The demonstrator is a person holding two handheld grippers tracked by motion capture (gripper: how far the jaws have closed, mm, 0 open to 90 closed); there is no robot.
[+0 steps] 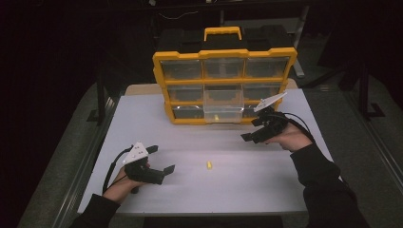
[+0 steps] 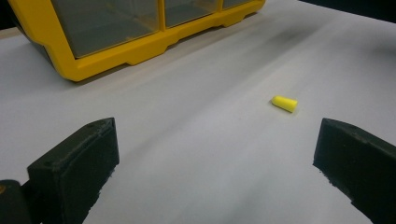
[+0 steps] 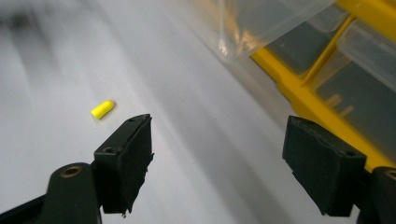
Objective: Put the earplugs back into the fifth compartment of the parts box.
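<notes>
A small yellow earplug (image 1: 209, 165) lies on the white table (image 1: 157, 123), between the two hands; it shows too in the left gripper view (image 2: 285, 103) and the right gripper view (image 3: 102, 109). My left gripper (image 1: 159, 159) rests low at the front left, open, nothing between its jaws, the plug off to its right. My right gripper (image 1: 252, 130) hovers at the right near the yellow organizer (image 1: 223, 80), open and empty. The organizer's bottom middle clear drawer (image 1: 222, 110) is pulled out, and another small yellow piece (image 1: 216, 117) lies in it.
The organizer stands upright at the table's back with several clear drawers and a yellow handle (image 1: 222, 32). Black cables trail from both grippers. Dark floor and metal frames surround the table.
</notes>
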